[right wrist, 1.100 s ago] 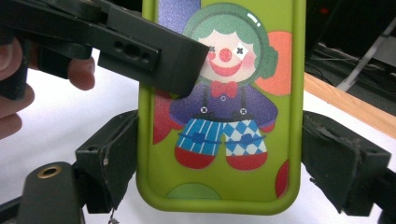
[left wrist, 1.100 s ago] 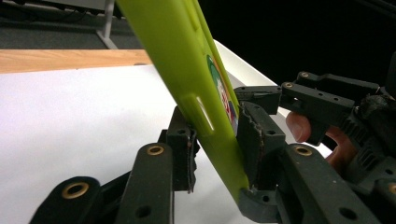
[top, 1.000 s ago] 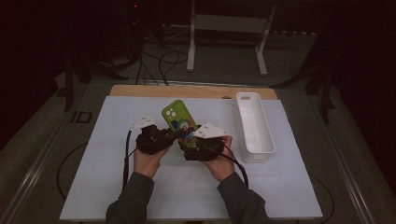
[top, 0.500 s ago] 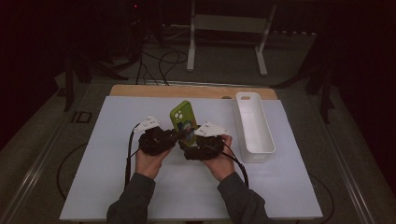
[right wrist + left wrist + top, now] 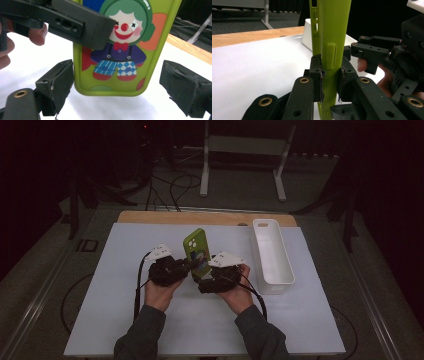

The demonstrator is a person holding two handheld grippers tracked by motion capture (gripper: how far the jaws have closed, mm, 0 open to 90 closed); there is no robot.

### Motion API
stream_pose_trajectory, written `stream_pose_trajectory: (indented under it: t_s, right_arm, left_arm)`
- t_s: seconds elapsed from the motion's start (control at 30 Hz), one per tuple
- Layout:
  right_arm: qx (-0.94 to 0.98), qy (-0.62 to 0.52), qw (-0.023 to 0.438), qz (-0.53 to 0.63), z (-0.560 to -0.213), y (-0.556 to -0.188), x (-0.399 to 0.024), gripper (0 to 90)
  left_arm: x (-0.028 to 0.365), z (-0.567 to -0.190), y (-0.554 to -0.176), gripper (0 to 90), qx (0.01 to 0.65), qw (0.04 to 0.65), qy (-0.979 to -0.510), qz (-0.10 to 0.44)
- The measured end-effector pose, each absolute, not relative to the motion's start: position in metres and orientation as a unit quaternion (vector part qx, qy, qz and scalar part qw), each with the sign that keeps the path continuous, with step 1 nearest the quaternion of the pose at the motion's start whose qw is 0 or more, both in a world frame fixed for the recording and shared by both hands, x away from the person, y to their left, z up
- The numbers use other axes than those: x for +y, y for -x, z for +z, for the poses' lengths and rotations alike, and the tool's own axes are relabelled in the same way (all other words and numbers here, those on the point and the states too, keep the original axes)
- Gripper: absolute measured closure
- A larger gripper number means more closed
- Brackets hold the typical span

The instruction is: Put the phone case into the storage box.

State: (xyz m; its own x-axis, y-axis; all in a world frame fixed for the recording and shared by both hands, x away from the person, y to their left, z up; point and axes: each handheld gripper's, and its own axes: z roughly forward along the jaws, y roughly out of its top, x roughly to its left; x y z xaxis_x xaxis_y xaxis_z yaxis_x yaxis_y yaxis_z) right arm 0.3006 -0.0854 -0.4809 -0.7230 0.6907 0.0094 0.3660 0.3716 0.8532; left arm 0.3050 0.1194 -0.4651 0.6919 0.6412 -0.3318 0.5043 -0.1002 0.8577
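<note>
A lime-green phone case (image 5: 196, 251) stands upright above the white mat, between the two hands. My left gripper (image 5: 192, 266) is shut on it: in the left gripper view both pads press the thin sides of the case (image 5: 331, 30) edge-on. The right gripper view faces the clown picture on the case (image 5: 120, 50). My right gripper (image 5: 117, 85) is open around the case's bottom end, with its left pad close beside the edge and its right pad well apart. A left-gripper finger (image 5: 75, 25) crosses the upper part of that view.
A long white tray (image 5: 272, 260) lies to the right of the hands. The white mat (image 5: 125, 320) covers the table, and a wooden strip (image 5: 200, 217) runs along its far edge. A metal stand and cables are on the dark floor beyond.
The green case has gone from lying tilted on the mat to standing upright between the grippers. Both hands have stayed where they were.
</note>
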Motion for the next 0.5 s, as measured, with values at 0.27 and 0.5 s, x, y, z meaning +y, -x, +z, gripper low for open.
stream_pose_trajectory:
  t_s: [0.27, 0.5]
  right_arm:
    - [0.812, -0.324, 0.172, 0.454, -0.476, -0.299, -0.092, 11.8]
    - [0.807, -0.33, 0.171, 0.459, -0.469, -0.3, -0.1, 11.9]
  left_arm:
    - [0.121, -0.465, -0.305, 77.4, 0.39, 0.544, -0.739, 0.071]
    - [0.12, -0.466, -0.304, 77.4, 0.385, 0.539, -0.745, 0.078]
